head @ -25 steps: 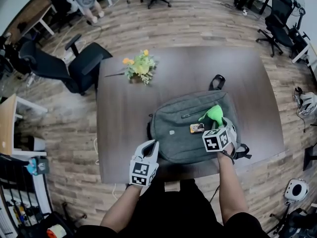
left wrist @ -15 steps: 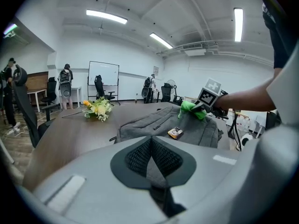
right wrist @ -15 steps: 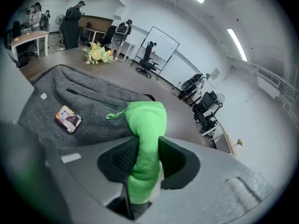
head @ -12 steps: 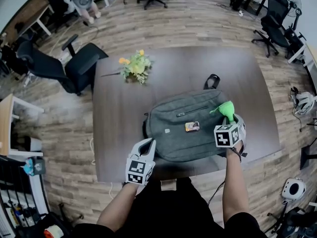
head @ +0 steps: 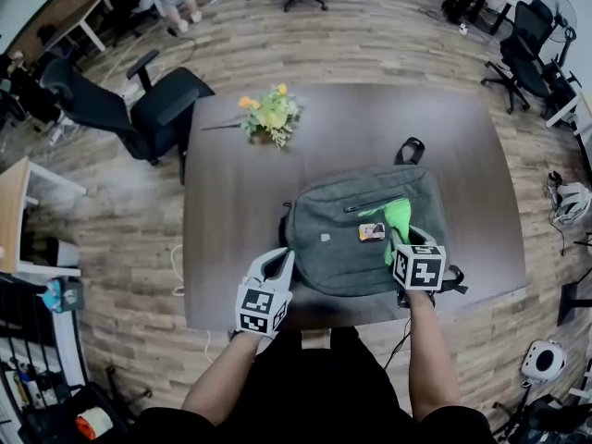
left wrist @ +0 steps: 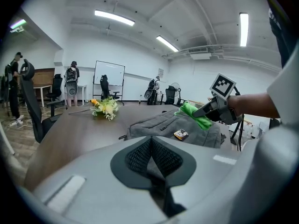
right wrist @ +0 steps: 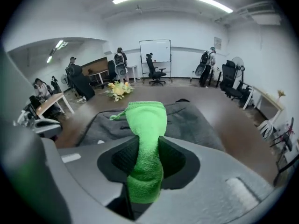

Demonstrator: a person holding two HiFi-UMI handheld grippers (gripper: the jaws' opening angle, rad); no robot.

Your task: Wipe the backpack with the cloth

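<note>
Gripping the green cloth (right wrist: 145, 139), the right claw (head: 400, 240) has its jaws closed on a bunched fold of it, and the free end sticks out beyond the tips toward the far side. Seen from the head camera, that claw sits over the near right part of the grey backpack (head: 342, 239). The cloth spreads across the bag's right half, apparently resting on the fabric just right of a small orange and white tag (head: 372, 232). The backpack lies flat on the dark desk (head: 231, 202), in its near right area, with its black handle (head: 408, 149) pointing to the far side and a zip line running across its far half. The left claw (head: 277, 265) hangs over the near edge of the desk, just beside the bag's near left corner; whether it touches the bag cannot be told. Its own view shows the jaws pressed together with nothing between them. A bunch of yellow and orange flowers (head: 270, 116) stands on the far left part of the desk, well apart from the bag. A black office chair (head: 153, 109) stands on the wooden floor (head: 370, 35) beyond the desk's far left corner
</note>
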